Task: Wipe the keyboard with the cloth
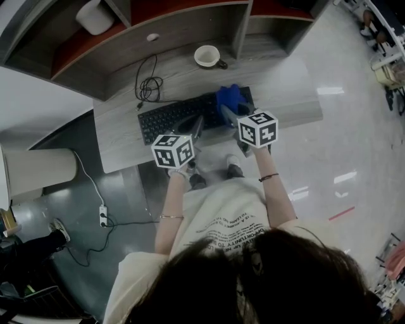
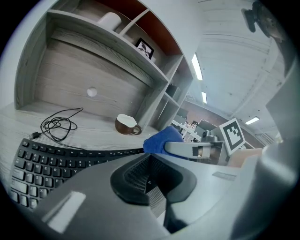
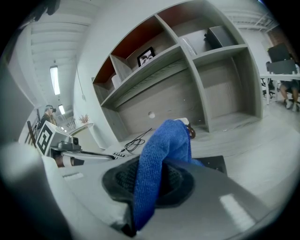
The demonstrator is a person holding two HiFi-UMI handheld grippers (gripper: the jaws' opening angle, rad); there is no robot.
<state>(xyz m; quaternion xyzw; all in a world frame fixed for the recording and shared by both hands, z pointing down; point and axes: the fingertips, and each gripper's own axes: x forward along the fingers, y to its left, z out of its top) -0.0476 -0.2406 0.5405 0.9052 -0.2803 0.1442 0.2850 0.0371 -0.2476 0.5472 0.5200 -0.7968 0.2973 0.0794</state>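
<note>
A black keyboard (image 1: pixel 171 116) lies on the grey wooden desk (image 1: pixel 285 85). My right gripper (image 1: pixel 229 116) is shut on a blue cloth (image 1: pixel 229 97), which hangs over the keyboard's right end. In the right gripper view the cloth (image 3: pixel 161 150) is folded between the jaws and drapes toward the camera. My left gripper (image 1: pixel 197 126) hovers over the keyboard's front edge, a little left of the right one. Its jaws stand together with nothing between them (image 2: pixel 150 171). From the left gripper view the keyboard (image 2: pixel 42 161) stretches left, and the cloth (image 2: pixel 159 139) and right gripper (image 2: pixel 192 149) sit just ahead.
A brown cup (image 1: pixel 207 57) with a white inside stands behind the keyboard. A coiled black cable (image 1: pixel 149 85) lies at the back left. Shelving (image 1: pixel 177 19) rises behind the desk, holding a white object (image 1: pixel 95 16) and a framed picture (image 3: pixel 146 56). A power strip (image 1: pixel 102 216) lies on the floor.
</note>
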